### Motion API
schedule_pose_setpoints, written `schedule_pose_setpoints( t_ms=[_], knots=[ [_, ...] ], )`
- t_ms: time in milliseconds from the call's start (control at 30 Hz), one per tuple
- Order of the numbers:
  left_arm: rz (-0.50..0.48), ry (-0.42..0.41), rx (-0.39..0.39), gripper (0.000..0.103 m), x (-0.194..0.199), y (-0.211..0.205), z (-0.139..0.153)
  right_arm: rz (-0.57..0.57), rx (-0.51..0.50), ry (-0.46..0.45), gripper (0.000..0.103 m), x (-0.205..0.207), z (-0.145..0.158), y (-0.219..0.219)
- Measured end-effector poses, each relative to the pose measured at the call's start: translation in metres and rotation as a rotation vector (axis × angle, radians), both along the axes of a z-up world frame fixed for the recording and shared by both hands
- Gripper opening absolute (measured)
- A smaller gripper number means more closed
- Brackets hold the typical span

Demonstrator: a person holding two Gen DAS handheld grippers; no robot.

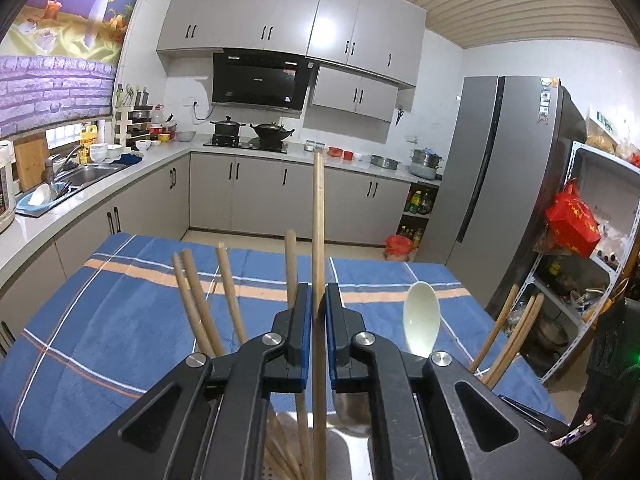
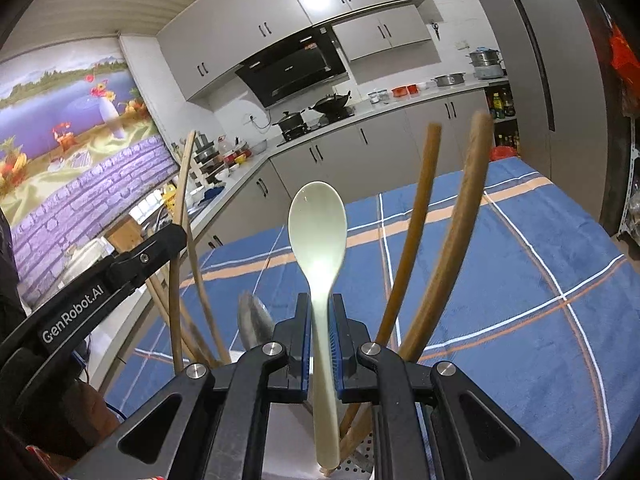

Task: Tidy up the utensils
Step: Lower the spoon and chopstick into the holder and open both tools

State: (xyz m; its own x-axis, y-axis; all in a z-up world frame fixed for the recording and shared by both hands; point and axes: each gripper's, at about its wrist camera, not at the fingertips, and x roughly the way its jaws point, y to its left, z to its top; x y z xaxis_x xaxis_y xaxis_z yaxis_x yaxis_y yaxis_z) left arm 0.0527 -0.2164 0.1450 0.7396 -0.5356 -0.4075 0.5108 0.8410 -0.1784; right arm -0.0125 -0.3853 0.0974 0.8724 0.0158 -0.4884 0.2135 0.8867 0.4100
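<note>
My left gripper (image 1: pixel 318 300) is shut on a long wooden chopstick (image 1: pixel 319 216) that stands upright between its blue pads. More wooden chopsticks (image 1: pixel 200 300) fan out to the left and right of it, rising from a perforated metal holder (image 1: pixel 280 468) under the fingers. My right gripper (image 2: pixel 320 312) is shut on the handle of a pale green spoon (image 2: pixel 317 224), bowl up. Its lower end reaches into the metal holder (image 2: pixel 356 468). Two chopsticks (image 2: pixel 452 232) lean just right of the spoon. The left gripper's black body (image 2: pixel 132 256) shows at left, with its chopstick (image 2: pixel 182 184).
A blue plaid cloth (image 1: pixel 120 320) covers the table beneath both grippers. A metal spoon (image 2: pixel 252 320) stands behind the right gripper's left finger. Beyond the table are grey cabinets, a stove with pots (image 1: pixel 248 132), a sink (image 1: pixel 88 172) at left and a fridge (image 1: pixel 500 180) at right.
</note>
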Motion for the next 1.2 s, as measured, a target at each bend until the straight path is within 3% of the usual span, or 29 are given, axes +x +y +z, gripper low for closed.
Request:
schedule_pose_setpoints(
  t_ms=[933, 1033, 1200],
  knots=[
    [0.035, 0.097, 0.036, 0.006, -0.03, 0.017, -0.031, -0.004, 0.0, 0.079, 0.011, -0.032, -0.016, 0.013],
    [0.04, 0.097, 0.027, 0.006, -0.032, 0.02, -0.029, -0.009, -0.001, 0.081, 0.022, -0.033, -0.014, 0.012],
    [0.041, 0.105, 0.017, 0.008, -0.035, 0.024, -0.024, -0.014, -0.005, 0.07, 0.024, -0.037, -0.009, 0.013]
  ],
)
